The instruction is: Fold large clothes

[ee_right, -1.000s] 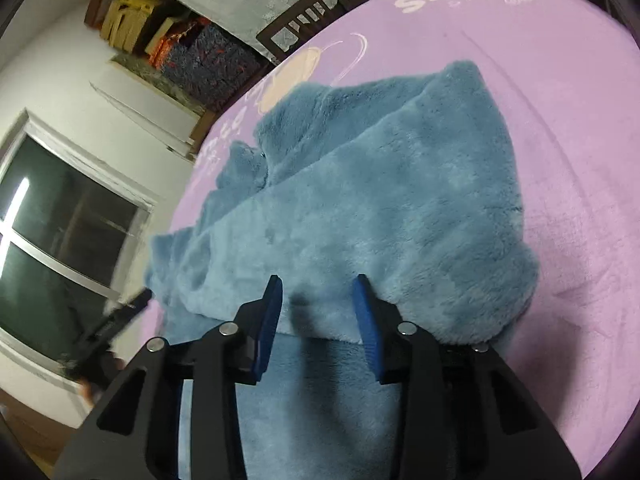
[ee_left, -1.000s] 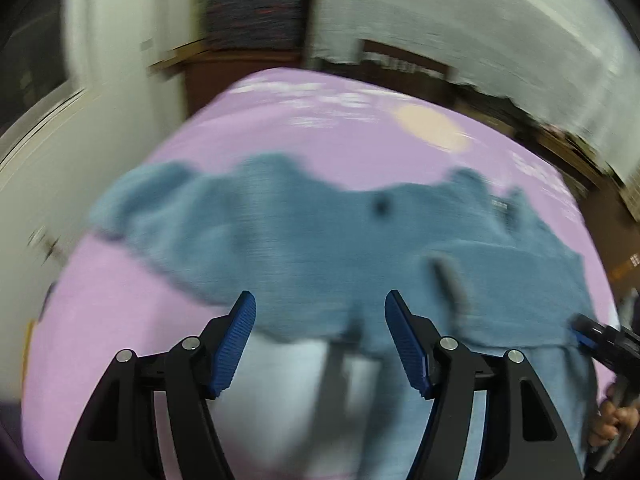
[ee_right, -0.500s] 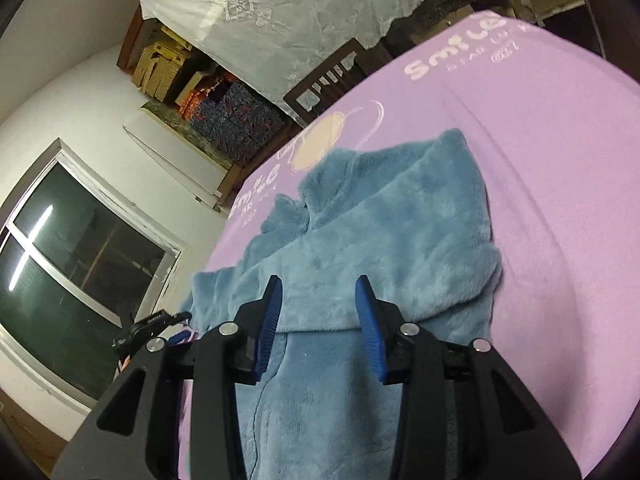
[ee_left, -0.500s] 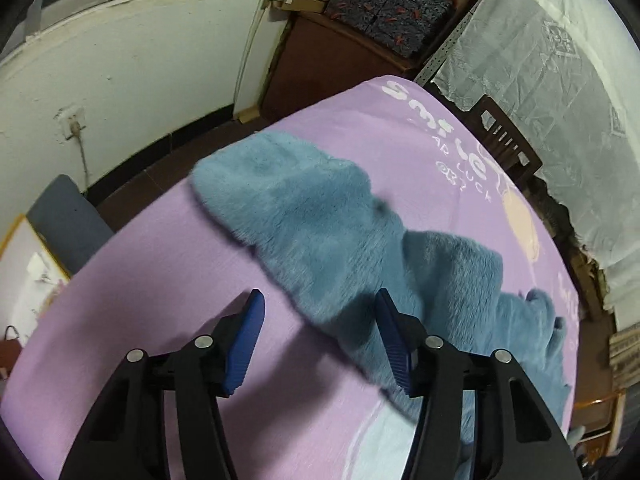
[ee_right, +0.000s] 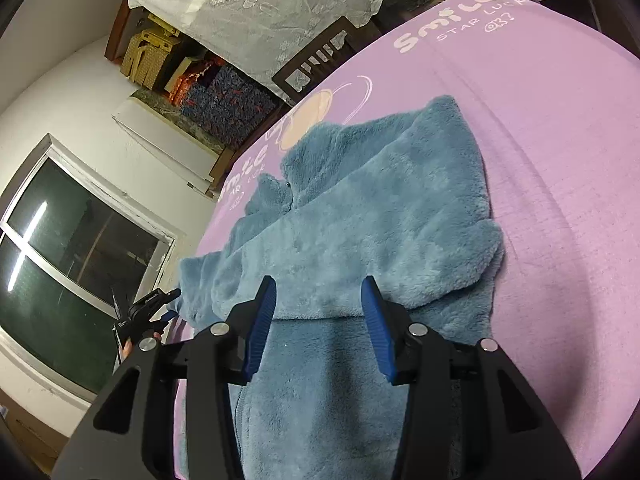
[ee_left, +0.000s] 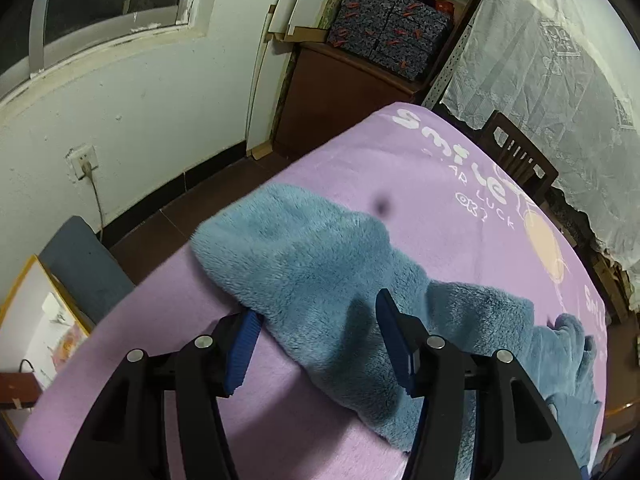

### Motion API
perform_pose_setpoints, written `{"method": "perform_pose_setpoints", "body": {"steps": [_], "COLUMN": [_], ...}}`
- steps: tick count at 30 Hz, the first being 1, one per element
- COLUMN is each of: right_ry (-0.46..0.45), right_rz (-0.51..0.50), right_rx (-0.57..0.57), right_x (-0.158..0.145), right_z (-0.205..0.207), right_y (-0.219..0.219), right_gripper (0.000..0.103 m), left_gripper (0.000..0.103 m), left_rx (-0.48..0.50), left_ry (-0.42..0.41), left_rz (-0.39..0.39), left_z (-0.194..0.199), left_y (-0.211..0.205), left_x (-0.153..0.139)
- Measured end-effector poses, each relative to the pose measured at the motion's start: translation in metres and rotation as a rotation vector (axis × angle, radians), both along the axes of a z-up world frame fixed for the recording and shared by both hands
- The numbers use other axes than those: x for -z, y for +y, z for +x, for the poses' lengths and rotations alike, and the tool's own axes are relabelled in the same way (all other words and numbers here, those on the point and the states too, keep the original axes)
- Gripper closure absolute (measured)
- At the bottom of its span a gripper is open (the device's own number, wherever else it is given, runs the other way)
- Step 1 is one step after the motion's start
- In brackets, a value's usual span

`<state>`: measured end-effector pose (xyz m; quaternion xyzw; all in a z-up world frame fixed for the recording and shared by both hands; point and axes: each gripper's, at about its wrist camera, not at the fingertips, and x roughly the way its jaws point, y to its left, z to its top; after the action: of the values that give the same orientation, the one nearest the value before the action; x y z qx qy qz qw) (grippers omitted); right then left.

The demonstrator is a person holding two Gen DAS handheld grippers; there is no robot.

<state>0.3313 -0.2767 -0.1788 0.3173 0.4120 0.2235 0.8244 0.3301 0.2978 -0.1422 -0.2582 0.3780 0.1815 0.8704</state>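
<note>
**Sleeve fold in hand on the blue fleece garment**

The blue fleece garment (ee_right: 360, 232) lies spread on the purple-covered tabletop (ee_right: 560, 120), one sleeve already folded across its body. The left tool (ee_left: 316, 344) hovers with jaws apart over the other sleeve (ee_left: 304, 256), which lies stretched outward. The right tool (ee_right: 318, 328) is also parted, holding nothing. Next, the left likely needs to close on that sleeve's edge and carry it inward.

We look down from each wrist, close along the gripper fingers. Our left view faces a sleeve; our right faces the body. Both share the blue fleece garment (ee_left: 332, 280) (ee_right: 360, 240) and purple blanket (ee_left: 440, 184) (ee_right: 560, 140).
</note>
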Motion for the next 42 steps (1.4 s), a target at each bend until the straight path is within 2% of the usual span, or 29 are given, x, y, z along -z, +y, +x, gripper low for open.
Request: {"method": "perform_pose_setpoints", "body": {"steps": [1,2,3,9,14,20,23,27,29,33,38,42], "right_ry": [0.000,0.001,0.003,0.012,0.013,0.071,0.066,0.059,0.063,0.077,0.088,0.097], "right_rz": [-0.001,-0.003,-0.002,0.019,0.037,0.076,0.108,0.123,0.134,0.156,0.181,0.210], "right_rx": [0.001,0.002,0.005,0.019,0.029,0.053,0.057,0.064,0.071,0.088,0.126,0.128], "right_x": [0.000,0.000,0.001,0.004,0.001,0.007,0.005,0.002,0.003,0.004,0.007,0.008], "right_z": [-0.001,-0.001,0.000,0.002,0.000,-0.002,-0.006,-0.008,-0.009,-0.009,-0.008,-0.008], "right_y": [0.001,0.001,0.000,-0.004,-0.007,-0.016,-0.021,-0.025,-0.029,-0.034,-0.044,-0.050], "right_gripper": [0.058,0.058,0.058,0.058,0.058,0.058,0.058,0.058,0.058,0.058,0.058,0.053], "left_gripper": [0.058,0.083,0.090,0.093,0.093,0.093,0.093,0.093,0.093,0.093,0.092,0.088], "left_rx": [0.000,0.007,0.014,-0.012,-0.034,-0.065,-0.039,0.066,0.137,0.320,0.515,0.633], "left_ry": [-0.004,-0.008,-0.012,-0.068,-0.102,-0.139,-0.142,-0.159,-0.158,-0.144,-0.129,-0.062], "left_rz": [-0.001,-0.010,-0.019,-0.014,-0.002,0.009,0.070,0.193,0.225,0.294,0.328,0.307], "left_z": [0.000,0.000,-0.002,-0.018,-0.043,-0.073,-0.074,-0.061,-0.054,-0.033,-0.013,-0.003], "left_y": [0.000,0.001,0.002,0.004,0.004,0.002,-0.020,-0.080,-0.112,-0.201,-0.300,-0.355], "left_x": [0.001,0.001,0.002,-0.015,-0.043,-0.075,-0.093,-0.120,-0.126,-0.126,-0.104,-0.059]}}
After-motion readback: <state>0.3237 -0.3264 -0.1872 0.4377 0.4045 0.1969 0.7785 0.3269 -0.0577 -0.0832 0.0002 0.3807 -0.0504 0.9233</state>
